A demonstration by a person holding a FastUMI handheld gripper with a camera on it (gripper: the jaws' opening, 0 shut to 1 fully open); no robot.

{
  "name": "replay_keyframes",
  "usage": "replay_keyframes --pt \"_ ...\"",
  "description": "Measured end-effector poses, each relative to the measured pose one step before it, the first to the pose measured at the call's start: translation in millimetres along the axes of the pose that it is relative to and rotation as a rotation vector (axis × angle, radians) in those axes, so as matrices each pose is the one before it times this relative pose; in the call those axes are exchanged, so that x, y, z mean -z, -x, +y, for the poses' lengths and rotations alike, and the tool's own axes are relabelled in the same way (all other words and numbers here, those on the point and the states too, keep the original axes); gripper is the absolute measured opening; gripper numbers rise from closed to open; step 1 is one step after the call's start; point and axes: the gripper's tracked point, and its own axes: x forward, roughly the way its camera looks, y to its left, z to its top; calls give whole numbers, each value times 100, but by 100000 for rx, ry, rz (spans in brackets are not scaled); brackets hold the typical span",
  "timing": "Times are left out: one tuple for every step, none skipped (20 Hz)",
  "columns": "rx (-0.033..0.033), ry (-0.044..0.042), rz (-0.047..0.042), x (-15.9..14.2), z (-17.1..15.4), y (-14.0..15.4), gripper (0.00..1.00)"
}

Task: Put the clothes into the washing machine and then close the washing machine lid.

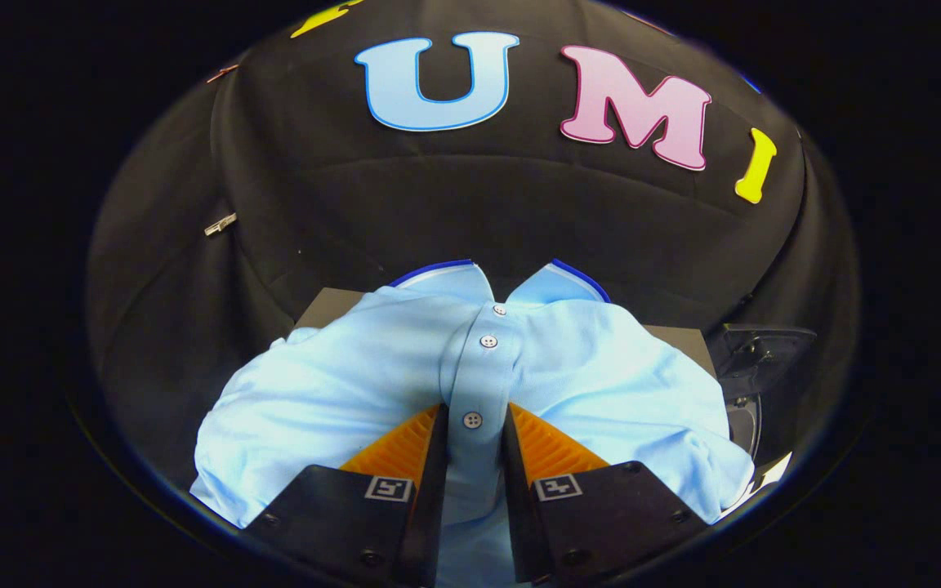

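A light blue polo shirt (340,384) with a dark blue collar edge lies spread just ahead of my fingers, its collar pointing away from me. Its button placket runs straight back between the fingers. My gripper (474,408) is shut on that placket, with one button sitting right between the fingertips and two more beyond them. The shirt covers most of a flat grey surface (325,307), and I cannot tell whether the fabric is lifted off it.
To the right of the shirt stands a dark plastic part (764,347) with a curved rim (752,425) below it, partly hidden by the sleeve. A small metal clip (220,224) hangs on the black cloth wall at the left.
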Motion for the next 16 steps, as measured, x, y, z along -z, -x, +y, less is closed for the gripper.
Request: replay_keyframes --pt "1345 -494 -1049 16 -388 171 40" --pt "931 -803 -799 55 -224 -7 21" --pt "648 -817 -143 396 -228 151 21" --pt "-188 -1590 -311 141 -120 79 21" --pt "-983 -3015 -864 -18 64 13 21" --pt "-1266 -3728 -1185 77 42 34 21" --pt "-1481 -1386 -922 -210 40 -115 21" --pt "-59 -577 -795 23 -114 -544 18" --pt "772 938 -142 -283 58 598 18" --pt "1256 1071 857 103 32 -88 18" --pt "1520 1787 -363 -264 -150 -109 18" --pt "984 2760 1320 171 1 62 10" --pt "436 1826 1574 49 50 -125 10" --pt "-164 -293 432 -92 -78 15 10" --pt "-465 -621 517 93 16 -10 10" --pt "-536 -98 -440 -105 57 -7 10"
